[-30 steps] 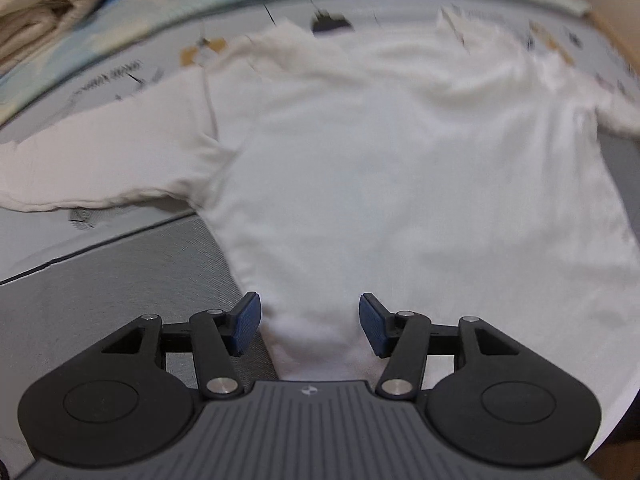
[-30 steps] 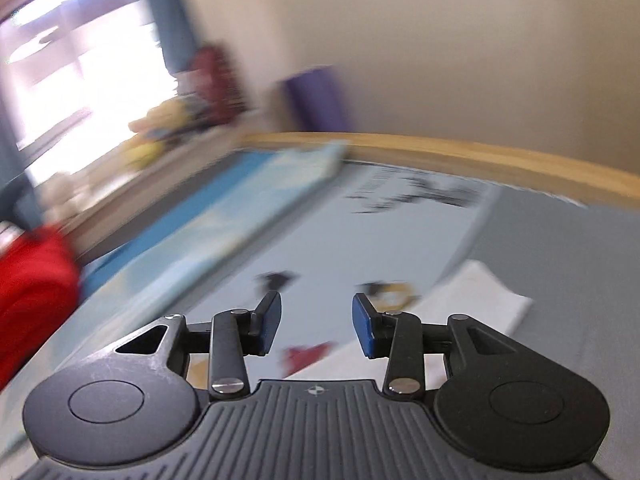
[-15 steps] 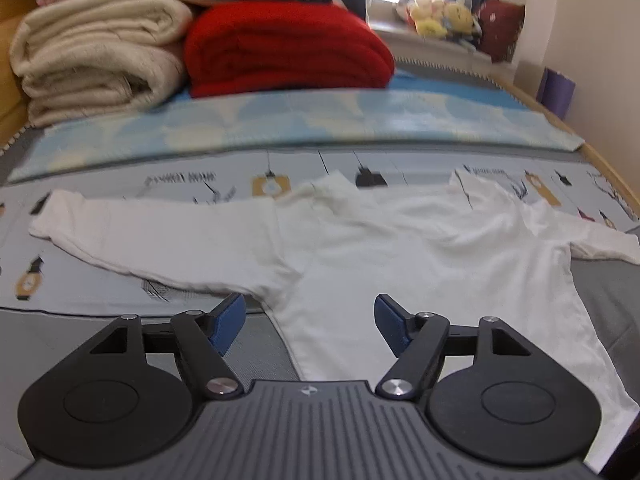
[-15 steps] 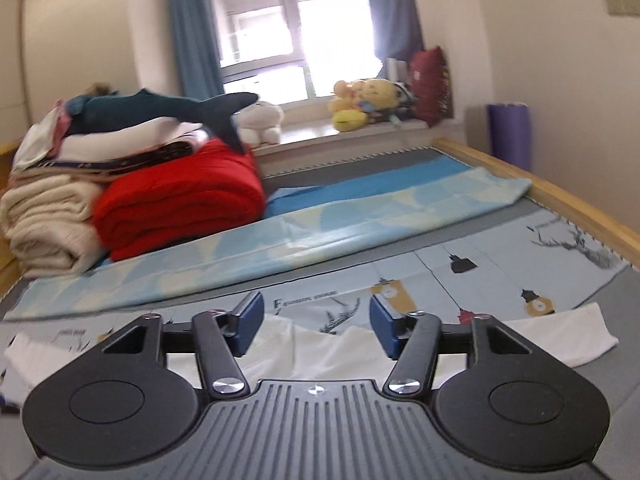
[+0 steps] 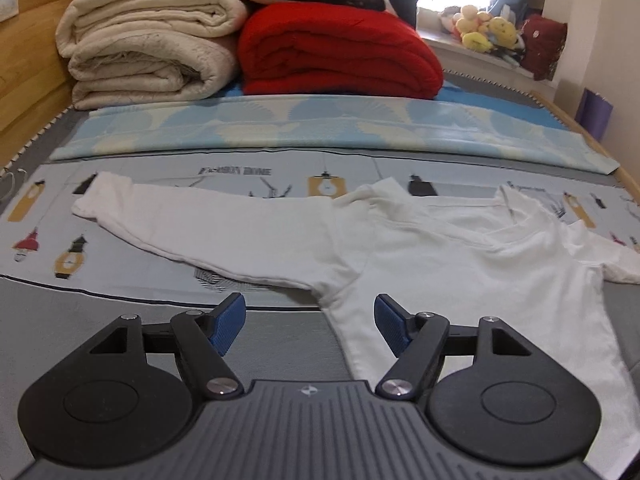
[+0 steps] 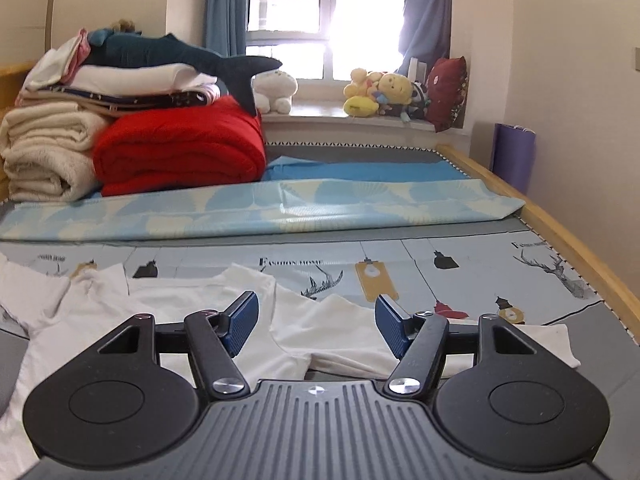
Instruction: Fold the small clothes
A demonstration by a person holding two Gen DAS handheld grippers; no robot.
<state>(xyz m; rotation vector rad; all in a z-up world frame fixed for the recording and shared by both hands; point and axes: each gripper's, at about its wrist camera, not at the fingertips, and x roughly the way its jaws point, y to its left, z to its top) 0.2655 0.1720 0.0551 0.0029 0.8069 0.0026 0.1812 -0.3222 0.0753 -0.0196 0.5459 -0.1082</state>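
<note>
A small white long-sleeved shirt [image 5: 460, 264] lies spread flat on the bed, sleeves out to both sides. My left gripper [image 5: 310, 326] is open and empty, low over the shirt's left armpit and side seam. In the right wrist view the same shirt [image 6: 324, 332] lies under my right gripper [image 6: 316, 326], which is open and empty above the right sleeve near the shoulder. The sleeve's cuff [image 6: 560, 344] reaches out to the right.
A printed grey-blue mat [image 5: 168, 184] covers the bed. Behind it lie a light blue folded sheet [image 5: 320, 128], a red blanket [image 5: 340, 52] and cream blankets [image 5: 148, 48]. A wooden bed rail [image 6: 568, 232] runs along the right. Plush toys [image 6: 384, 96] sit on the windowsill.
Both grippers have pulled back and tilted up from the shirt, so the whole bed shows. The left gripper has shifted left towards the armpit. Both jaws have opened a little wider.
</note>
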